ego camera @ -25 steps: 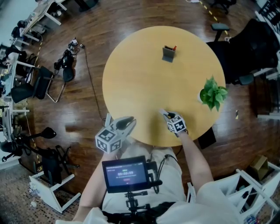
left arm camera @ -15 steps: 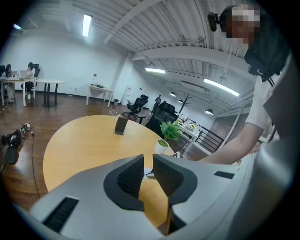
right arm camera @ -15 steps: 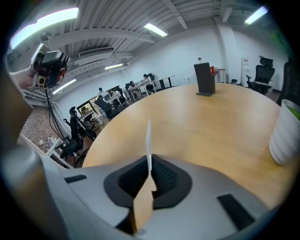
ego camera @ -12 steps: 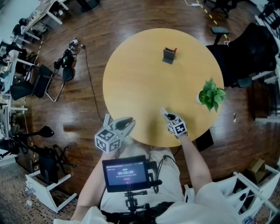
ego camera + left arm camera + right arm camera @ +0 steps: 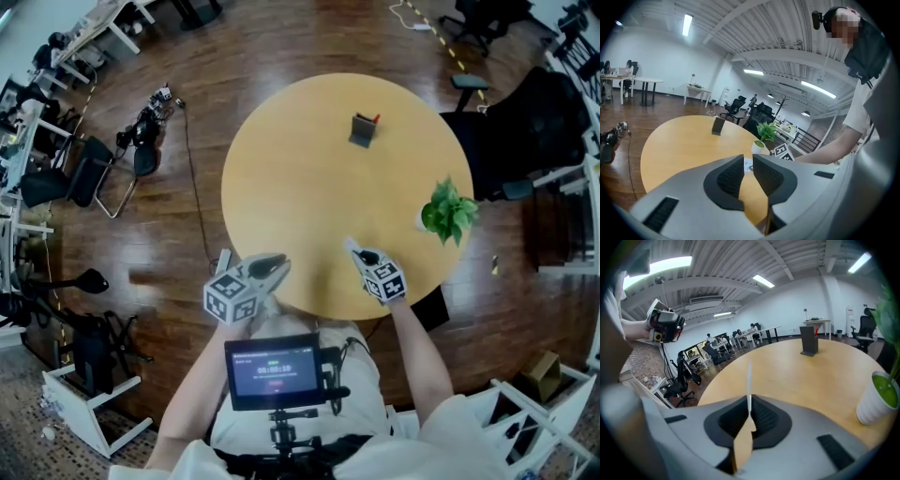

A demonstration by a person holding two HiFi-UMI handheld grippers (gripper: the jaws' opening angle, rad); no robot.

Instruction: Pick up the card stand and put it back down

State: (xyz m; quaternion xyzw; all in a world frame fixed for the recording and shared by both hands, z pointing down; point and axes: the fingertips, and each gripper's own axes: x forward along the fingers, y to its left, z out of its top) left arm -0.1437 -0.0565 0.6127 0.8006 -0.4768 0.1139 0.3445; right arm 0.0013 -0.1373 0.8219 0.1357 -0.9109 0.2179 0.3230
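Observation:
The dark card stand (image 5: 362,130) stands upright on the far side of the round wooden table (image 5: 300,178), with something red at its top; it also shows in the left gripper view (image 5: 717,125) and the right gripper view (image 5: 809,340). My right gripper (image 5: 354,247) is over the near edge of the table, far from the stand. Its jaws (image 5: 749,401) are shut on a thin white card (image 5: 749,380) that sticks up edge-on between the pads. My left gripper (image 5: 272,265) hovers by the near left rim, its jaws (image 5: 747,161) a little apart with nothing between them.
A small green plant in a white pot (image 5: 446,211) stands near the table's right rim. Office chairs (image 5: 80,178) and cables lie on the wooden floor to the left. A black chair (image 5: 525,112) sits beyond the right rim.
The head view has shifted a little, so the table sits lower in the picture. Both grippers stay by the near edge. The stand has not moved on the table.

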